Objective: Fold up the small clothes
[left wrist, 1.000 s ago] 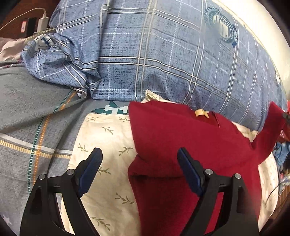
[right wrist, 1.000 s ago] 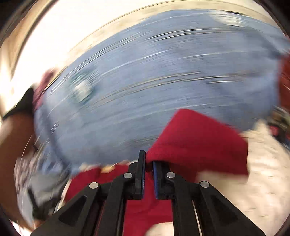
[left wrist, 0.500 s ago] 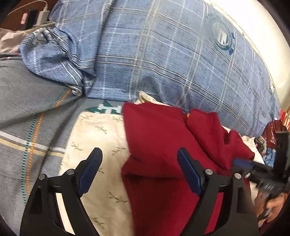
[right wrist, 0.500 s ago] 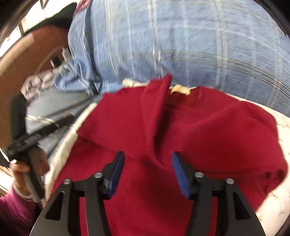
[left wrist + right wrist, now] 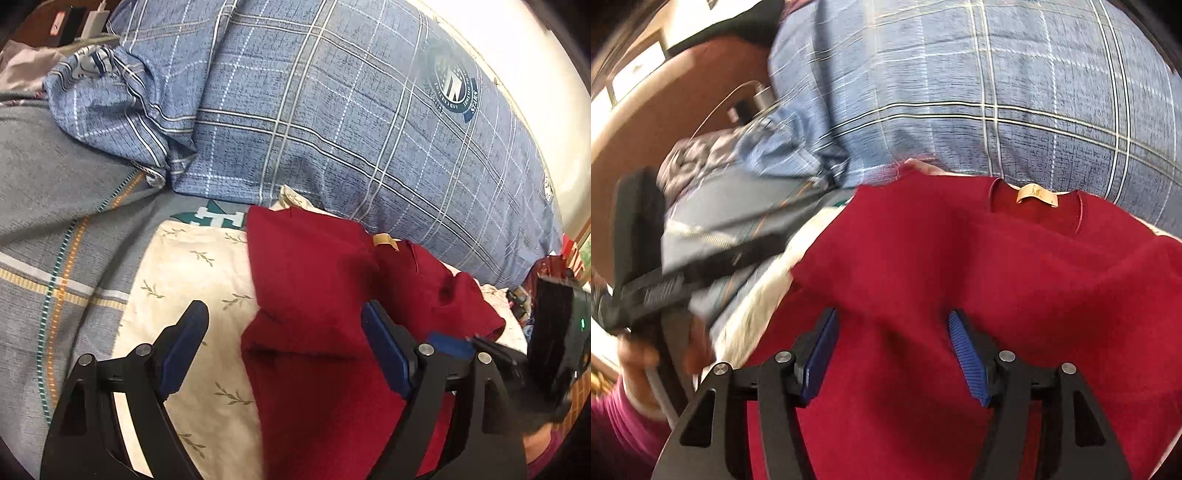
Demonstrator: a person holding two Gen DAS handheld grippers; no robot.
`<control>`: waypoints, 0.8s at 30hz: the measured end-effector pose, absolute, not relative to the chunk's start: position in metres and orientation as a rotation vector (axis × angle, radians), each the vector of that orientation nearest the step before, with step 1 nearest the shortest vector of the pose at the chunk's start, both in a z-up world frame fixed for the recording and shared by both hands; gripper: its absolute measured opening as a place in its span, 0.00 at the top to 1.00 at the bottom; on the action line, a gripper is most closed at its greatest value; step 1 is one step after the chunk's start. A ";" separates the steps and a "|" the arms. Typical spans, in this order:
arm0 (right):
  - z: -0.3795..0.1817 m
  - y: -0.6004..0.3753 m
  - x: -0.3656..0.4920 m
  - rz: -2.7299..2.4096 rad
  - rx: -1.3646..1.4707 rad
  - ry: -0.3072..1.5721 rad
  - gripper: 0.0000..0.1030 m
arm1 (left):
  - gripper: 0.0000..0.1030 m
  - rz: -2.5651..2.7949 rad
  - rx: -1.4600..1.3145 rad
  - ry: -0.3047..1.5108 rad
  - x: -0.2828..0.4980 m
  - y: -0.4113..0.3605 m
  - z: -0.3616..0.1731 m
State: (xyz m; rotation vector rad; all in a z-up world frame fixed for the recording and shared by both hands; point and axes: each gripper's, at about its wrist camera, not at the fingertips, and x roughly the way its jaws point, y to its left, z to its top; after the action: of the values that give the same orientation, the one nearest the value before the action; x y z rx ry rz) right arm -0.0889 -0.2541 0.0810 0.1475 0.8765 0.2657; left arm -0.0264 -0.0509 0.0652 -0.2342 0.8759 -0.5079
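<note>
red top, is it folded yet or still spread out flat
Partly folded. The red top has both sides turned in over its middle, the neck label showing; no lengthwise fold yet. Both grippers hover open.

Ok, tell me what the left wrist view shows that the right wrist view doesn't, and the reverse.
Only the left wrist view shows the round navy crest printed on the blue plaid pillow, the grey striped bedsheet, and the leaf sprigs on the cream cloth.

Only the right wrist view shows the tan neck label face-on and the wooden headboard.

Both show the dark red knit sweater partly folded on the cream cloth, with the left gripper and right gripper open above it.
</note>
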 end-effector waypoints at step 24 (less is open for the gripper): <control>0.133 -0.410 -0.239 -0.032 0.426 0.729 0.37 | 0.92 -0.605 0.106 0.978 -0.029 -0.168 0.053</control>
State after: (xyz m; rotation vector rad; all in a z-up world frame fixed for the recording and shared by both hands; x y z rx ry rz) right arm -0.2392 -0.4095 0.1334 0.4259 0.7294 -0.0321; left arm -0.0290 -0.1679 0.0532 0.1057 0.9784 -0.6052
